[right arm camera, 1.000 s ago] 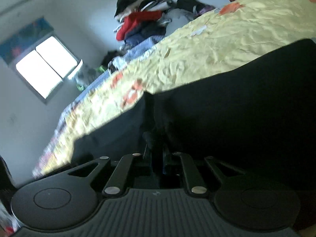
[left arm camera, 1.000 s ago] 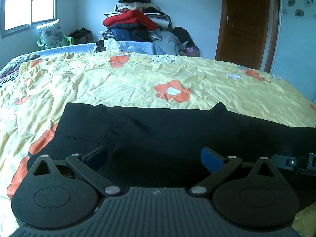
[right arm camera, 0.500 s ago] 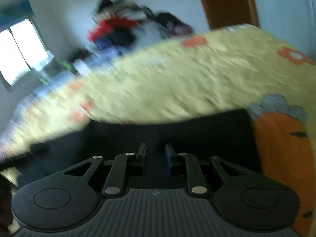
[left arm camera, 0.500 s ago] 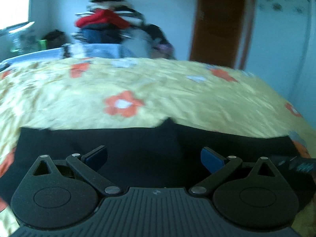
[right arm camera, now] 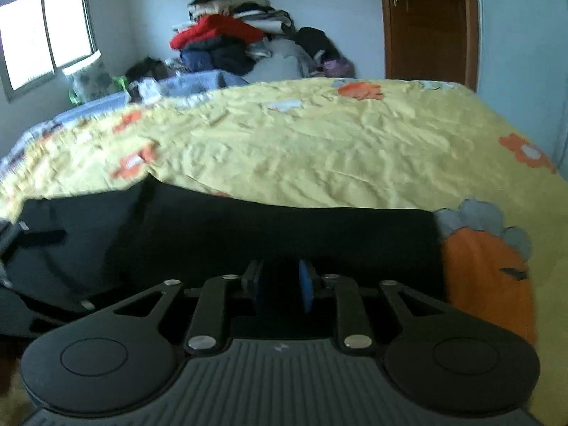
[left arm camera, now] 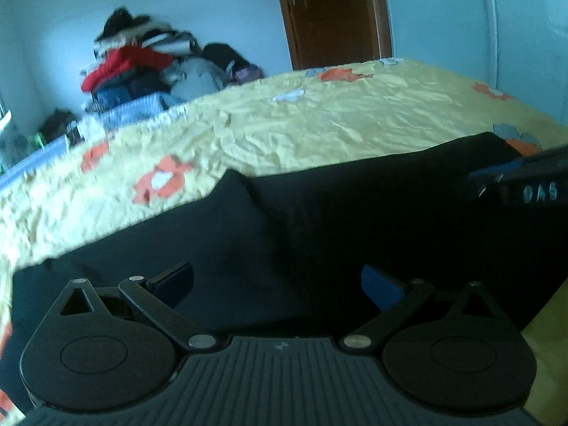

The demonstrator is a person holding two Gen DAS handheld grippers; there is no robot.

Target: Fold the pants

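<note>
Black pants (left arm camera: pixel 355 220) lie flat across the near part of a yellow flowered bedspread (left arm camera: pixel 355 124). My left gripper (left arm camera: pixel 277 277) hovers low over the middle of the pants, jaws wide open, nothing between them. My right gripper (right arm camera: pixel 280 280) sits over the right end of the pants (right arm camera: pixel 284 234). Its jaws are opening with a narrow gap between the blue pads, and only dark cloth lying below shows in that gap. The right gripper (left arm camera: pixel 525 181) also shows at the right edge of the left wrist view. Dark parts of the left gripper (right arm camera: pixel 21 241) show at the left edge of the right wrist view.
A tall heap of clothes (right arm camera: pixel 230 39) stands beyond the far edge of the bed. A brown door (right arm camera: pixel 426 21) is at the back right and a window (right arm camera: pixel 46 35) at the back left. Bare bedspread (right arm camera: pixel 319 149) stretches beyond the pants.
The right gripper's jaws have parted from shut and its view has rolled level. The left gripper has slid to the right along the pants and rolled, jaws still wide.
</note>
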